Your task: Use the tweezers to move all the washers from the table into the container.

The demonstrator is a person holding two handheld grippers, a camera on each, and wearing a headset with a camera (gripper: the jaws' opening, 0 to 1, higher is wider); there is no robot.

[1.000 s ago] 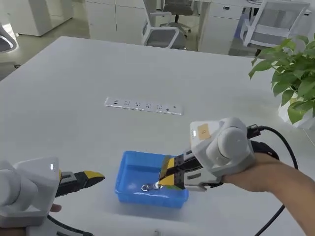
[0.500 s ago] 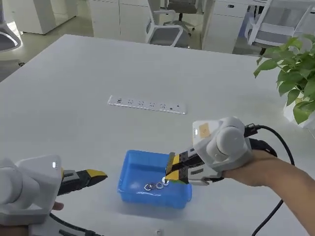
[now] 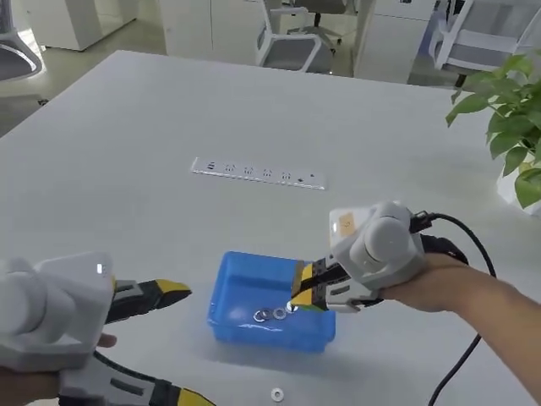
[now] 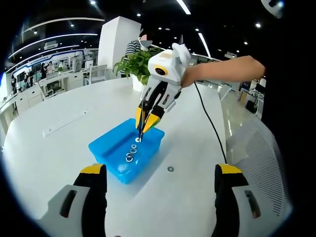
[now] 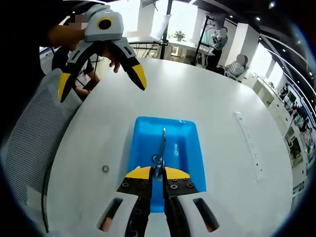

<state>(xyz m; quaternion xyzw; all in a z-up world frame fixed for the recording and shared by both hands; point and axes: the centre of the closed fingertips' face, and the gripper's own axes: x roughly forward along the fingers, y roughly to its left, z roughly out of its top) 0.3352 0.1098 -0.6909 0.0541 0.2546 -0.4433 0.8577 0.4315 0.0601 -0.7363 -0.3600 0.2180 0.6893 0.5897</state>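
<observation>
A blue container (image 3: 254,275) sits on the white table and holds three small metal washers (image 3: 275,314). My right gripper (image 3: 303,292) hovers at the container's right rim, shut on thin tweezers (image 5: 163,145) whose tips point down into the container (image 5: 187,148). One loose washer (image 3: 276,393) lies on the table just in front of the container, seen too as a washer (image 4: 170,169) and a washer (image 5: 105,169). My left gripper (image 3: 177,345) is open and holds nothing, to the left of the container (image 4: 111,148). Whether the tweezers tips (image 4: 139,138) hold a washer is unclear.
A white power strip (image 3: 258,173) lies across the table beyond the container. A potted green plant (image 3: 511,101) stands at the table's right edge. A black cable (image 3: 461,364) trails from the right gripper. Office chairs and desks stand past the far edge.
The right gripper with the tweezers has drawn back slightly toward the container's right rim. A third washer now lies in the container. The left gripper stays open in place.
</observation>
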